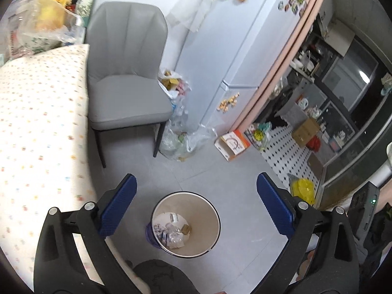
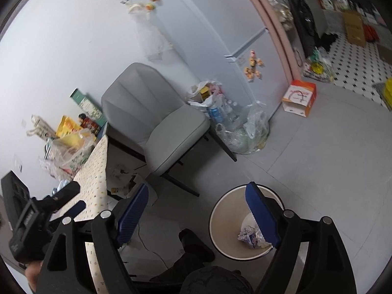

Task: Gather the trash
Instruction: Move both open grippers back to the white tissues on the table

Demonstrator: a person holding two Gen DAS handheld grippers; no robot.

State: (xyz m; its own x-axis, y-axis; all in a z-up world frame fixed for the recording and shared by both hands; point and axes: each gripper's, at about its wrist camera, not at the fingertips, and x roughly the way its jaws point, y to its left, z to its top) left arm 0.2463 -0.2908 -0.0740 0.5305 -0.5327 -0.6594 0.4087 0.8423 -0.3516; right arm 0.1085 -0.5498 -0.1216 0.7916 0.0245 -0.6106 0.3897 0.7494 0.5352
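A round beige waste bin (image 1: 212, 210) stands on the grey floor, right below my left gripper (image 1: 197, 178). Its blue pads (image 1: 117, 208) stand wide apart with nothing between them. Crumpled wrappers and small packets (image 1: 171, 235) lie at the bottom of the bin. In the right wrist view the same bin (image 2: 220, 210) sits under the right finger of my right gripper (image 2: 198, 188), which is open and empty over the floor. The crumpled trash (image 2: 250, 237) shows inside. The left gripper's black body (image 2: 36, 218) is at the left edge.
A grey chair (image 1: 127, 73) stands behind the bin, beside a table with a dotted cloth (image 1: 41, 122). Plastic bags of bottles and packaging (image 1: 178, 132) lean by the white fridge (image 1: 220, 49). An orange-white box (image 1: 232, 144) and a yellow bag (image 1: 302, 188) lie further right. A dark-clad knee (image 1: 159, 276) is at the bottom.
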